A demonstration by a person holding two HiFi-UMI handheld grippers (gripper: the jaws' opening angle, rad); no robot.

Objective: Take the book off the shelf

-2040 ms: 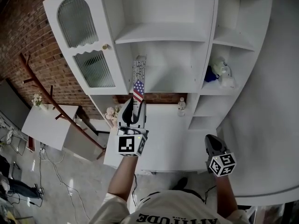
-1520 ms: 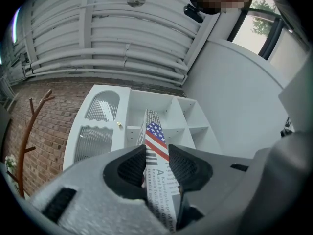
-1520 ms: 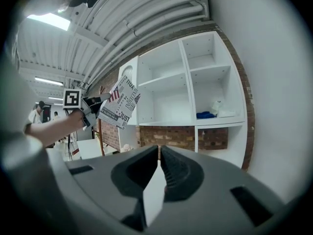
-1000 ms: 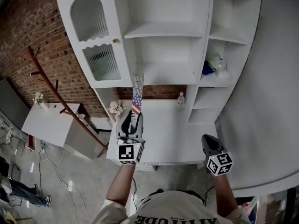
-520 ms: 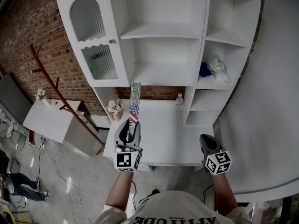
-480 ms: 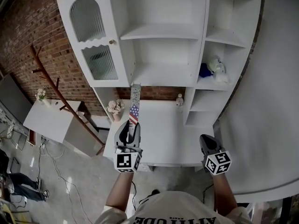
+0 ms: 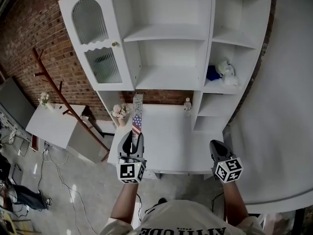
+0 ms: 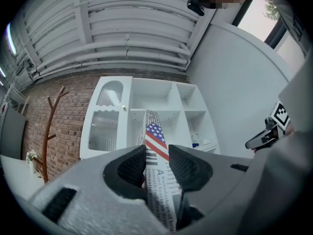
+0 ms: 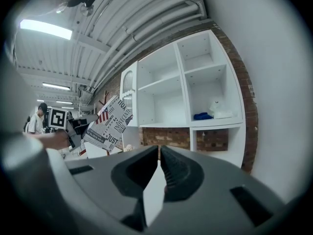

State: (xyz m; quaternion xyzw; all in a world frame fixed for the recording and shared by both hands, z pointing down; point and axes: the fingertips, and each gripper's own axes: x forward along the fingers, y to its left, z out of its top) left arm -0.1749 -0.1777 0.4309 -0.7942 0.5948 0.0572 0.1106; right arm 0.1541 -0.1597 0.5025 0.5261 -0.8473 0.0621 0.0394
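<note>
The book [image 7: 137, 114] is thin, with black-and-white print and a stars-and-stripes patch on its spine. It stands edge-on, out in front of the white shelf unit [image 7: 166, 78] and clear of it, over the white desk top [image 7: 168, 143]. My left gripper [image 7: 133, 137] is shut on the book's lower end; in the left gripper view the book [image 8: 157, 143] is pinched between both pads [image 8: 134, 166]. My right gripper [image 7: 216, 147] hovers at the desk's right front corner, shut and empty. In the right gripper view its jaws [image 9: 160, 168] meet, and the book [image 9: 110, 123] shows at the left.
A blue thing [image 7: 212, 73] and a white thing [image 7: 226, 68] lie in the right shelf compartment. A small bottle [image 7: 188, 104] and flowers [image 7: 117, 113] stand at the desk's back. A glazed cabinet door [image 7: 95, 43], a wooden coat rack [image 7: 58, 98] and a white table [image 7: 49, 126] are at left.
The left gripper and the book have drawn back from the shelf, down and slightly left in the head view. The right gripper has hardly moved.
</note>
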